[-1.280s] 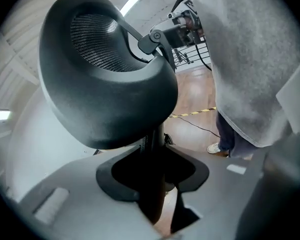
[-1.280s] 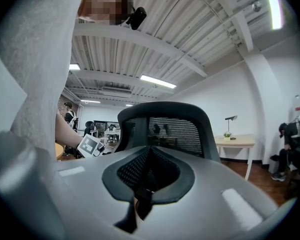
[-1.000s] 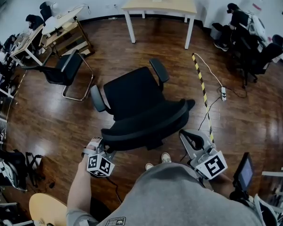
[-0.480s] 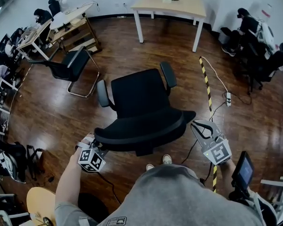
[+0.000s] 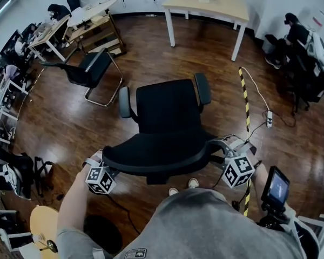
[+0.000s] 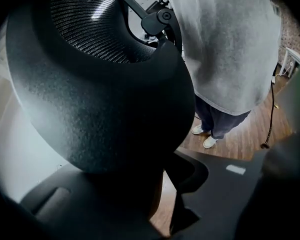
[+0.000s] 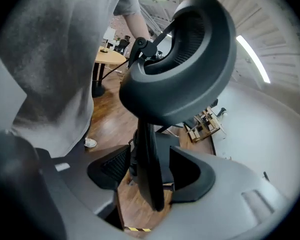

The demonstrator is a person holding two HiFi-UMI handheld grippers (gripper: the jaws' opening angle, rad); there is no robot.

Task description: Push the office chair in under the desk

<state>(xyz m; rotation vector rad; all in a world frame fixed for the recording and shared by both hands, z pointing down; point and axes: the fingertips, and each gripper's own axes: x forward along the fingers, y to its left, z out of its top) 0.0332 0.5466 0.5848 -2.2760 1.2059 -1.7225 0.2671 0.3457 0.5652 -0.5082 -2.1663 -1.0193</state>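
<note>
The right gripper (image 5: pixel 222 147) has been lowered to the right end of the office chair (image 5: pixel 167 112) backrest (image 5: pixel 156 155), and its jaws have just been opened wide. The left gripper (image 5: pixel 105 165) is clamped on the left end, partly closed. The chair is placed mid-floor, well short of the far desk (image 5: pixel 227 7), so a two-handed push is judged near. Only in the right gripper view is the backrest edge seen ungripped between the jaws.

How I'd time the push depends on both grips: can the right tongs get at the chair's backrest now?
Probably yes: the right tongs, jaws just opened, straddle the edge of the backrest with gaps both sides; nothing else between.
</note>
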